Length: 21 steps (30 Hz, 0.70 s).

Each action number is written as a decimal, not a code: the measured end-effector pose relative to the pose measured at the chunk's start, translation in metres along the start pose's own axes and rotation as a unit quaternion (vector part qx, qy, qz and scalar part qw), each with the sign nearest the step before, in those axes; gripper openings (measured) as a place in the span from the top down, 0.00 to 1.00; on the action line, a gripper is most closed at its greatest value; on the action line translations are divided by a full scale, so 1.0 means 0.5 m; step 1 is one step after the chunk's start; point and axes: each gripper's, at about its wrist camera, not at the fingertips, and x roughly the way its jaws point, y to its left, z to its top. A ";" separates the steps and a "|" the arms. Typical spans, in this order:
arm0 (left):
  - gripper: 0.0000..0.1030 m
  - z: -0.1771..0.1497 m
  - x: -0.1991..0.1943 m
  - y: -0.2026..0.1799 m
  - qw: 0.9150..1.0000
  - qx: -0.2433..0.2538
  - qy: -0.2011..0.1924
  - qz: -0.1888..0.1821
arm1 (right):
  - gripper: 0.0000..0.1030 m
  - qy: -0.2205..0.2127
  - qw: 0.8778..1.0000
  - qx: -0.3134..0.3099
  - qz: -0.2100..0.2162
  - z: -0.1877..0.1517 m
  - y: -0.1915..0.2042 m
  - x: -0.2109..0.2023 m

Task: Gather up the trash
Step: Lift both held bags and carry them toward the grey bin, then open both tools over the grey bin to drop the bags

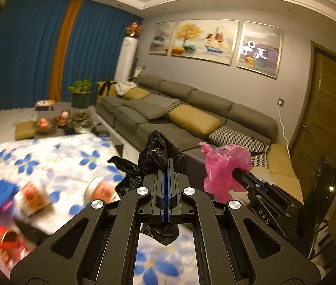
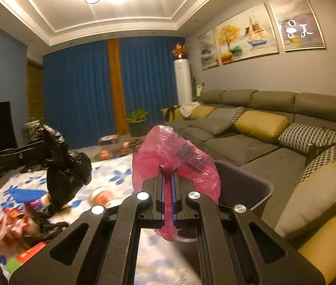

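Observation:
My left gripper is shut on a crumpled black plastic bag, held above the flowered tablecloth. My right gripper is shut on a pink plastic bag, which bulges over its fingertips. In the left wrist view the pink bag and right gripper hang just to the right. In the right wrist view the black bag dangles from the left gripper at left. A dark grey bin stands just beyond the pink bag. Paper cups and red wrappers lie on the cloth.
A long grey sofa with yellow and patterned cushions runs along the right wall. Beyond the cloth a low table carries bowls and fruit, with a potted plant behind. A blue mat lies on the cloth.

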 end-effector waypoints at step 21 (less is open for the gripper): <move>0.99 0.008 0.294 -0.039 0.995 -0.015 0.056 -0.076 | 0.95 0.017 0.999 0.007 -0.049 -0.002 -0.049 0.103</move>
